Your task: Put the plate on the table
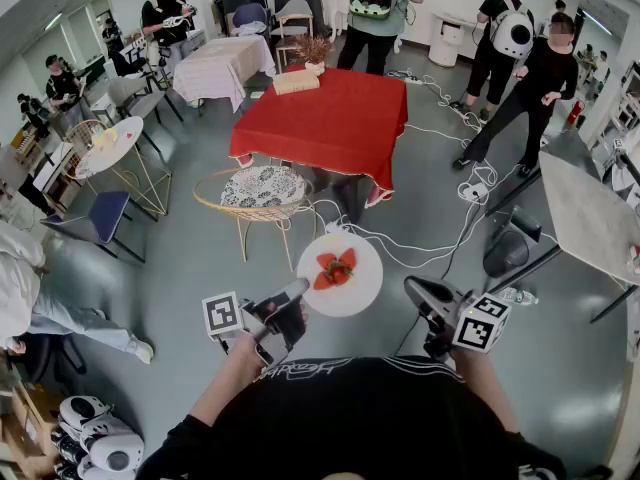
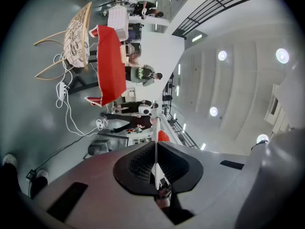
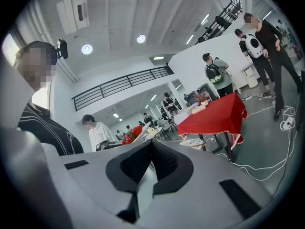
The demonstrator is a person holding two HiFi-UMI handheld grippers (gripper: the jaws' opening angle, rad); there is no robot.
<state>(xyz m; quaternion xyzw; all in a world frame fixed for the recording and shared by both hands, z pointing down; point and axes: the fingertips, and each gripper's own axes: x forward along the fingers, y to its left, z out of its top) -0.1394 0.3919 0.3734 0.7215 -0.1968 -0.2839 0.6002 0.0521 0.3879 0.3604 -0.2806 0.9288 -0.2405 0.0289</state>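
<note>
A round white plate carrying red strawberries hangs roughly level in the air above the floor, its rim pinched in the left claw. The red-clothed counter stands well beyond it.

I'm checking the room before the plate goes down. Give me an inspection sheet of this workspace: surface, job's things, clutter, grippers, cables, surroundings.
Surface: table with red cloth, ahead across the grey floor.
Job's things: white plate carrying red fruit, held in the air, not on the table.
Clutter: pale box and dried plant at the table's far edge.
Grippers: left gripper shut on the plate's rim; right gripper beside the plate, jaws meeting at the tips, nothing held.
Cables: white cables loop on the floor before the table.
Surroundings: rattan chair near the table; people standing around.
</note>
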